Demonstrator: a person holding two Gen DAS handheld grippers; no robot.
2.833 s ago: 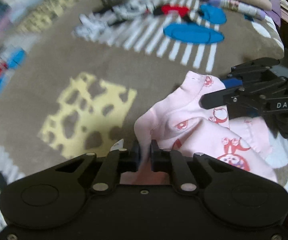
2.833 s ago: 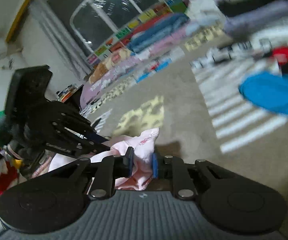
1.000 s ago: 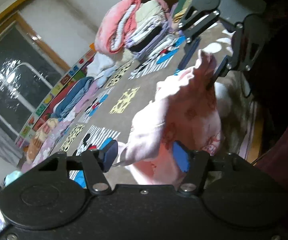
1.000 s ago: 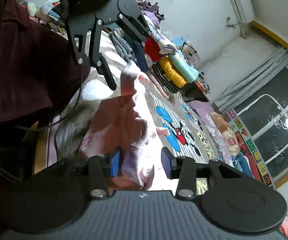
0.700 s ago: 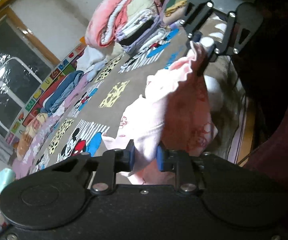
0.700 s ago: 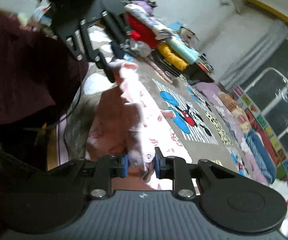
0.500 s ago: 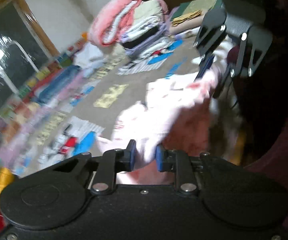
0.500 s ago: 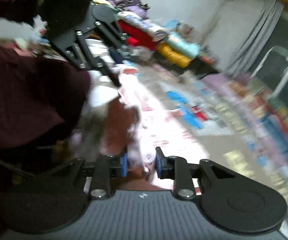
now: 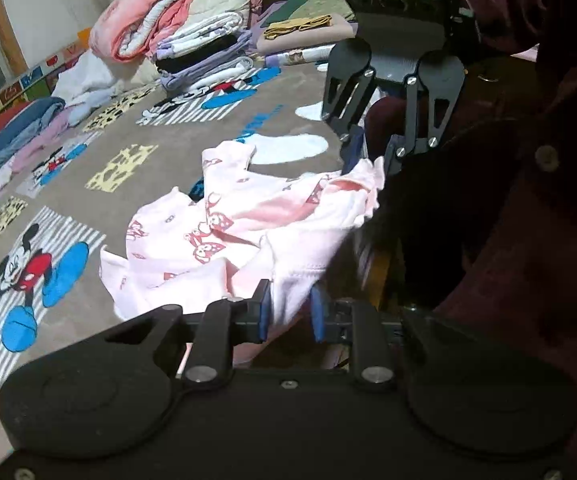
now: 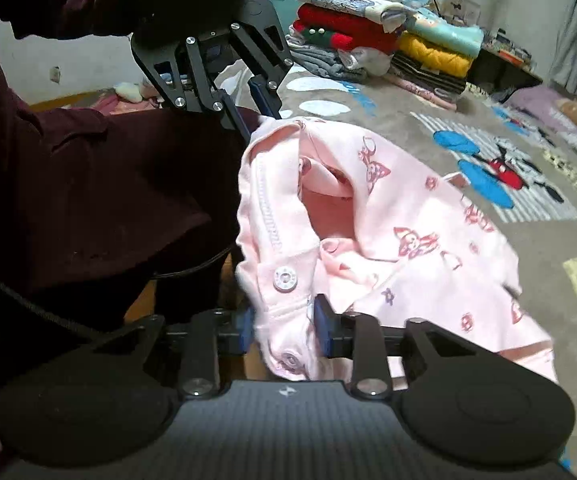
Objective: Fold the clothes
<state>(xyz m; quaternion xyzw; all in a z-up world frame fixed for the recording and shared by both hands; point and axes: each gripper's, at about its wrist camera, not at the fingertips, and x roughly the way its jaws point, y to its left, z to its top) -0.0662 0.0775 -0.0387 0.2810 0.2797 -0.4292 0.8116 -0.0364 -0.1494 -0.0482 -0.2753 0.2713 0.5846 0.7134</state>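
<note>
Two facing wrist views, shared pink garment

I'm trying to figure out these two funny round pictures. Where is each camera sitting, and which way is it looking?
Left wrist view: sits on the left gripper, looking along its fingers across the pink garment toward the right gripper and a folded stack by the wall; a maroon sleeve shows.
Right wrist view: sits on the right gripper, looking back at the left gripper and a stack with a red sweater; the maroon sleeve shows.
Shared: both see the pink garment pinched by both grippers, and the cartoon rug.
</note>
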